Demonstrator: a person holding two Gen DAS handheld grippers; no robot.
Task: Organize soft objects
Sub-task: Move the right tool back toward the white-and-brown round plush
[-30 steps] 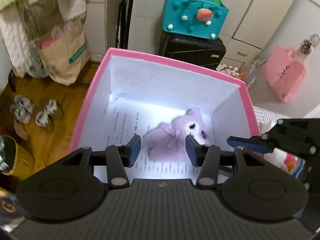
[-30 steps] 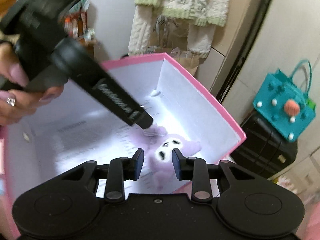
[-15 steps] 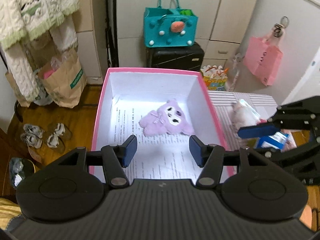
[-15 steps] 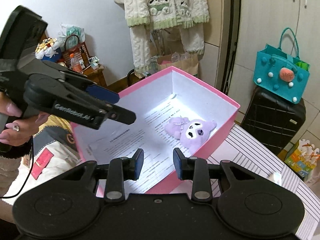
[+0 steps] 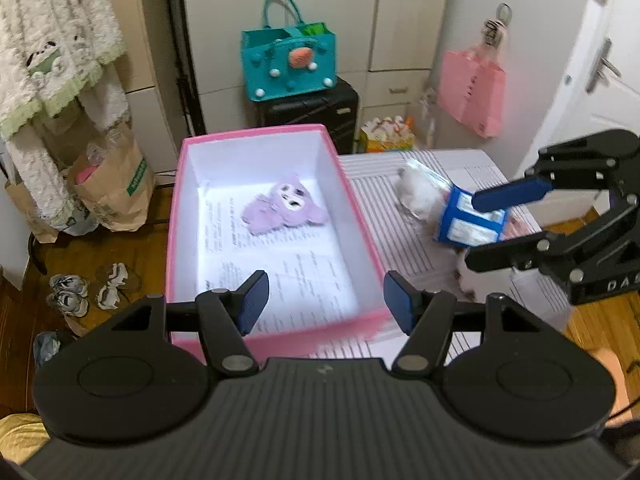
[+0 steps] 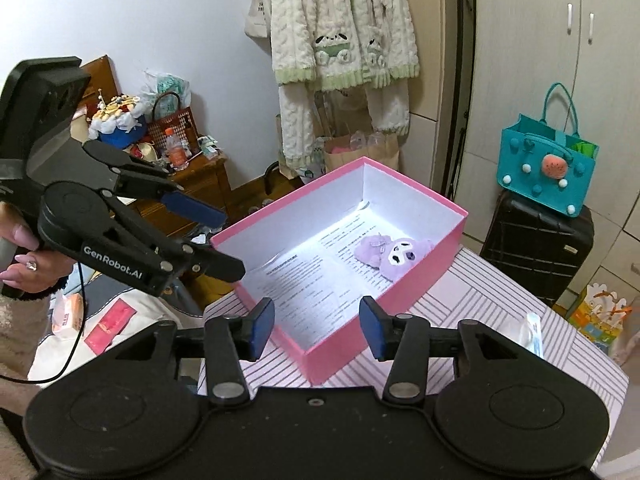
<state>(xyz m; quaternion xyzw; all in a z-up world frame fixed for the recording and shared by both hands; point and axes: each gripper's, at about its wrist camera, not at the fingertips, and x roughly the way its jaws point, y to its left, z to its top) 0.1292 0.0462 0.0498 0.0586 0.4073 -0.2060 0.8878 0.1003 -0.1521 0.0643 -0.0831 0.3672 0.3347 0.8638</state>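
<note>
A purple plush toy (image 5: pixel 284 206) (image 6: pixel 394 254) lies on printed paper inside the pink box (image 5: pixel 256 134) (image 6: pixel 416 192). My left gripper (image 5: pixel 326 306) (image 6: pixel 224 240) hovers over the box's near end, its jaws opening with nothing between them. My right gripper (image 6: pixel 316 330) (image 5: pixel 486 228) hangs over the striped table to the right of the box, jaws also opening and empty. A white plush (image 5: pixel 416 196) and a blue and white carton (image 5: pixel 468 224) lie on the table beneath it.
A striped cloth covers the table (image 6: pixel 480 300). A teal bag (image 5: pixel 288 64) sits on a black suitcase (image 5: pixel 308 116) behind the box. A pink bag (image 5: pixel 472 92) hangs on the right. A paper bag (image 5: pixel 112 184), hanging knitwear (image 6: pixel 340 32) and shoes (image 5: pixel 92 288) are at the left.
Both grippers have pulled back and up from inside the box, and their jaws have spread wider. The purple plush stays lying in the box.
</note>
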